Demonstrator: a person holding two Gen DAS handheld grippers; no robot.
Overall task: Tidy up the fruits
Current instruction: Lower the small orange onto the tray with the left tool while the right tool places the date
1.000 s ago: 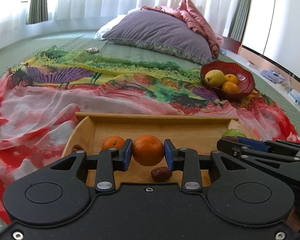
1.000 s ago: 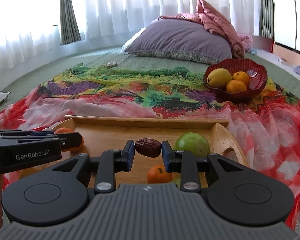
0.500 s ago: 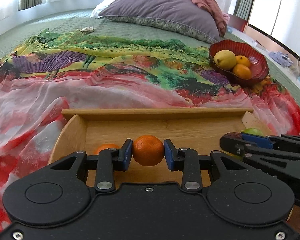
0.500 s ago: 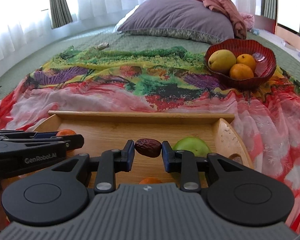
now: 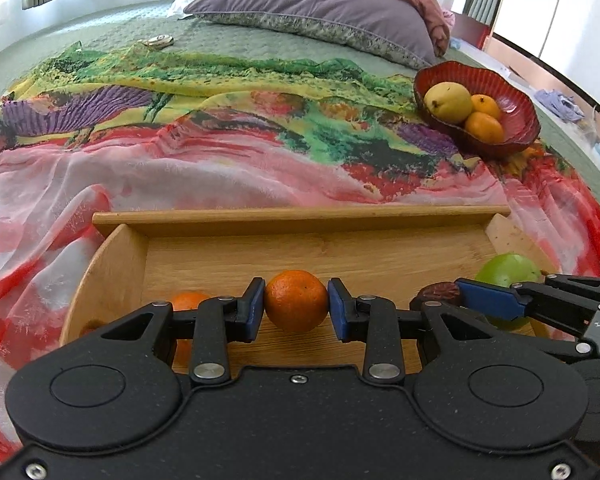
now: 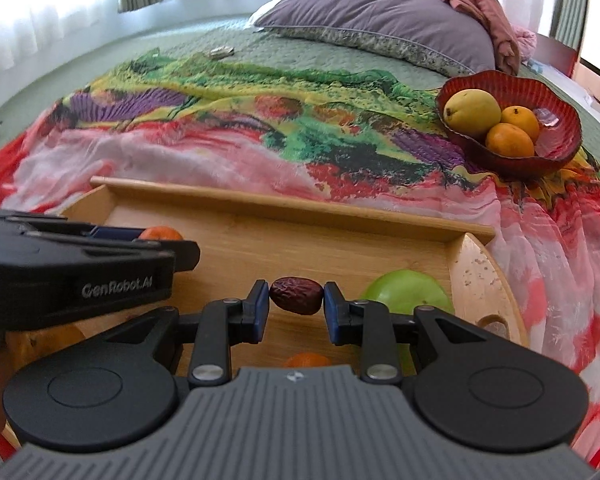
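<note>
Above a wooden tray [image 5: 300,220] on a bed draped in a floral cloth [image 5: 180,152], the left gripper [image 5: 296,306] clenches an orange mandarin [image 5: 296,300] between its blue fingers [image 5: 256,308]. The right gripper [image 6: 296,306] grasps a brown date [image 6: 296,295]. A green apple [image 6: 408,292] lies in the tray at 3 o'clock of the date, and another mandarin [image 5: 188,300] at 9 o'clock of the held one. A red bowl [image 6: 560,148] of yellow and orange fruit sits at 1 o'clock.
</note>
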